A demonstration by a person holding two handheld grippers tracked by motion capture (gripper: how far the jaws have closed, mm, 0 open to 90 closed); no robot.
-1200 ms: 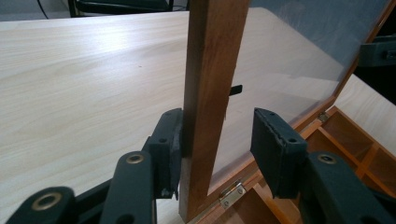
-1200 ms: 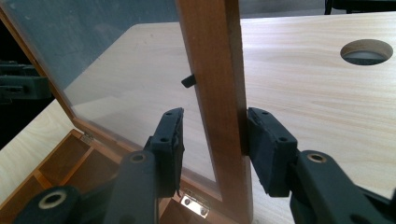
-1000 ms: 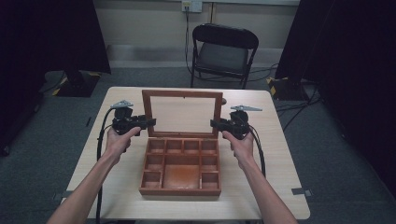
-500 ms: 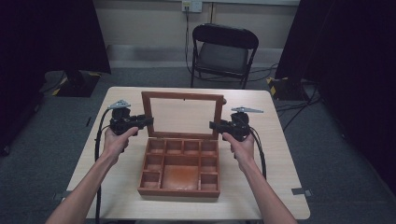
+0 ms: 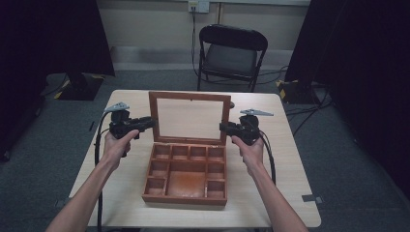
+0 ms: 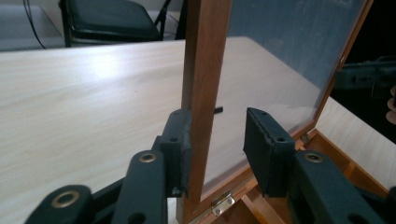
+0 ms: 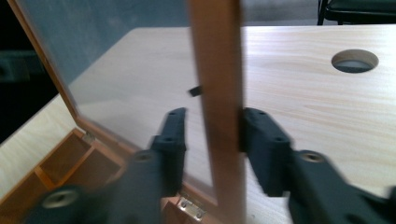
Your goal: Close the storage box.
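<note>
- A light wooden table (image 5: 290,159) is set on grey carpeted floor (image 5: 348,145).
- A black folding chair (image 5: 231,53) is placed beyond it.
- A beige wall (image 5: 154,24) with a socket (image 5: 198,6) is seen behind.
- Dark curtains (image 5: 362,58) are hung on both sides.

Left gripper (image 6: 217,144) fingers (image 6: 180,144) straddle lid frame (image 6: 205,84) (gap right).

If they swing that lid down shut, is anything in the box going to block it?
Nothing visible. The box compartments look empty, and both grippers' jaws straddle the lid at its side rails, outside the tray.
</note>
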